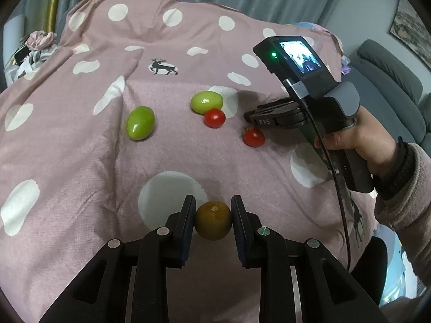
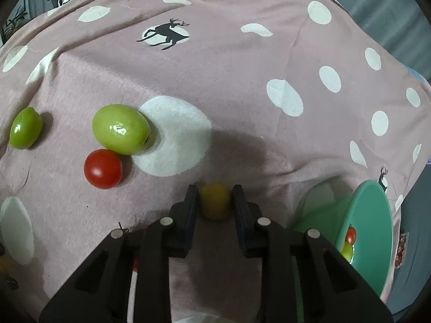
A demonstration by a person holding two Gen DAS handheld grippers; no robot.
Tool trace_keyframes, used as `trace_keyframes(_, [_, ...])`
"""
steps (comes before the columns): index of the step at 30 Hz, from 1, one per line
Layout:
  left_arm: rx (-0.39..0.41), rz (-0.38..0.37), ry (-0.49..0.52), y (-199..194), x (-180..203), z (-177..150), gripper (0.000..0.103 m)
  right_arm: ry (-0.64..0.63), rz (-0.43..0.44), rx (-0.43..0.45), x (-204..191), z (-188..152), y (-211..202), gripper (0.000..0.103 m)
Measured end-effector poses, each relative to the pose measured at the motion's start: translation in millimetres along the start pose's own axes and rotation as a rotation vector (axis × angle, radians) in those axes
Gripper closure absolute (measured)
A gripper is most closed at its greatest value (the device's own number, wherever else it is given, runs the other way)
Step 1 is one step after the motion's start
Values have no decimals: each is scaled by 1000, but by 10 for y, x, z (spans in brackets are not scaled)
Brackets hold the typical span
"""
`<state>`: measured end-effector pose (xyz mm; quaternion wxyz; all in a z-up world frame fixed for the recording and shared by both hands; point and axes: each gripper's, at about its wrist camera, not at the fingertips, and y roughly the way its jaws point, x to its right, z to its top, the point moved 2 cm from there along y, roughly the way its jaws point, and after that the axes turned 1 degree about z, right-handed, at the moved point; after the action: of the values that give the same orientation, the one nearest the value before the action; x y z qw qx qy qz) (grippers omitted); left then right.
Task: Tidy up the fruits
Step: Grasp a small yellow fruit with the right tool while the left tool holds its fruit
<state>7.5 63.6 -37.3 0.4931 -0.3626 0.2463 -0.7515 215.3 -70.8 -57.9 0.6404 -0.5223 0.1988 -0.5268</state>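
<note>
My left gripper point(image 1: 212, 202) is shut on a round brownish-orange fruit point(image 1: 212, 223), held just above the pink spotted cloth point(image 1: 80, 161). My right gripper point(image 2: 215, 191) is shut on a small yellow fruit point(image 2: 215, 202), low over the cloth; in the left wrist view it point(image 1: 249, 117) points left with a person's hand point(image 1: 361, 140) on its handle. Two green oval fruits point(image 1: 140, 123) point(image 1: 207, 102) and two red tomatoes point(image 1: 214, 118) point(image 1: 253, 137) lie loose on the cloth. One tomato point(image 2: 103, 168) touches the nearer green fruit point(image 2: 121, 128).
A mint-green bowl point(image 2: 377, 215) sits at the right edge, tipped toward the camera, with a red and a green fruit point(image 2: 350, 235) inside. A grey sofa point(image 1: 390, 80) stands to the right, curtains behind. The cloth is wrinkled and drops off at its edges.
</note>
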Motion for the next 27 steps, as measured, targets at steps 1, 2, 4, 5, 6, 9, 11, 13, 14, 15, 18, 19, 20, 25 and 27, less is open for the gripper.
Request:
trace_keyframes(1, [0, 0, 0, 0, 0, -1, 76, 1, 8, 4, 1, -8, -10, 77])
trace_keyframes(2, [1, 1, 0, -1, 0, -2, 76, 15, 33, 12, 8, -16, -33, 77])
trace_keyframes(4, [0, 0, -1, -1, -2, -2, 76, 58, 111, 41, 19, -42, -121, 77])
trace_keyframes(5, [-1, 0, -1, 1, -1, -1, 76, 71, 136, 50, 17, -59, -169, 77])
trace_keyframes(6, [-2, 2, -1, 4, 2, 1, 76, 76, 173, 70, -2, -86, -238, 77])
trace_keyframes(9, [-7, 5, 0, 13, 14, 8, 76, 68, 244, 108, -98, -195, -428, 77])
trace_keyframes(11, [-7, 6, -1, 8, 26, 16, 76, 72, 274, 131, -129, -282, -522, 77])
trace_keyframes(13, [-7, 12, -3, 7, 33, 25, 76, 76, 311, 157, -175, -389, -642, 77])
trace_keyframes(14, [-8, 16, -5, 10, 39, 26, 76, 78, 326, 163, -196, -409, -681, 77])
trace_keyframes(15, [-8, 20, -7, 12, 42, 26, 76, 79, 341, 175, -211, -461, -743, 77])
trace_keyframes(18, [-11, 33, -12, 20, 61, 37, 76, 89, 387, 202, -227, -574, -868, 77])
trace_keyframes(19, [-12, 37, -11, 21, 75, 41, 76, 94, 405, 213, -223, -621, -916, 77])
trace_keyframes(20, [-13, 41, -7, 19, 98, 44, 76, 98, 422, 223, -218, -653, -951, 77])
trace_keyframes(25, [-10, 57, 13, 2, 201, 86, 76, 111, 492, 248, -208, -820, -1109, 77])
trace_keyframes(27, [-7, 62, 22, -9, 251, 106, 76, 117, 502, 254, -190, -889, -1154, 77])
